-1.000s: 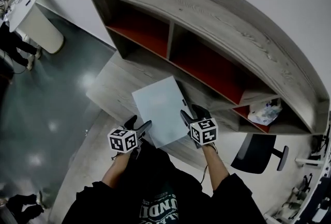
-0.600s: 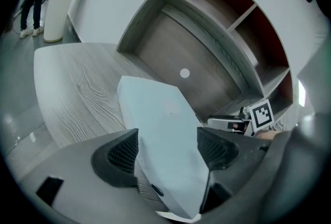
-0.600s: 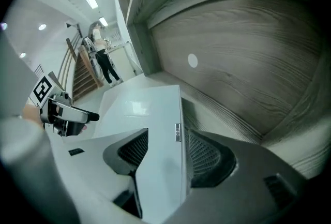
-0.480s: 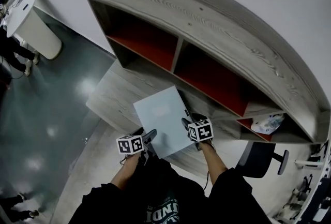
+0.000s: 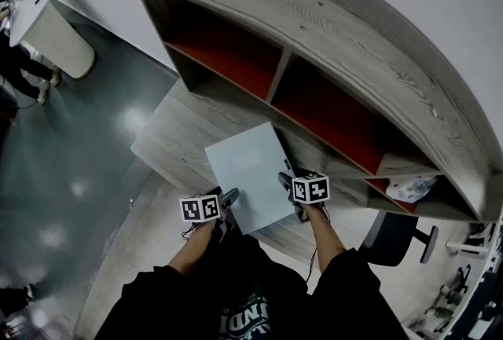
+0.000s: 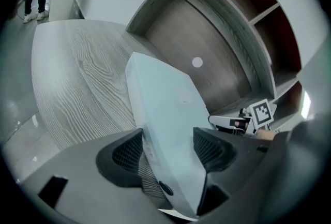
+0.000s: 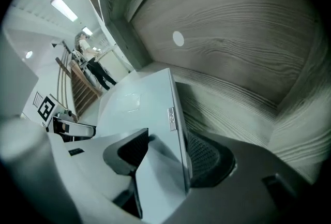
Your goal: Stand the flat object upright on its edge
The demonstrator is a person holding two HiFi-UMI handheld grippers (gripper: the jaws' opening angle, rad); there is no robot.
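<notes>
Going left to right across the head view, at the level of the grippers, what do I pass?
left gripper → pale flat panel, between its jaws, which have just been closing → right gripper → black office chair

Smooth matt flat object [image 5: 250, 173]; grained wood desk [image 5: 169, 142], shelf [image 5: 330, 24].

Grey wood-grain table [image 5: 169, 144], open shelf unit [image 5: 330, 32] standing at its back

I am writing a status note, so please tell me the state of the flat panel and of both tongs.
flat panel: broad face up, not upright, held at its near end.
left tongs: have just been closing, pressed on the flat panel.
right tongs: shut on the flat panel.
</notes>
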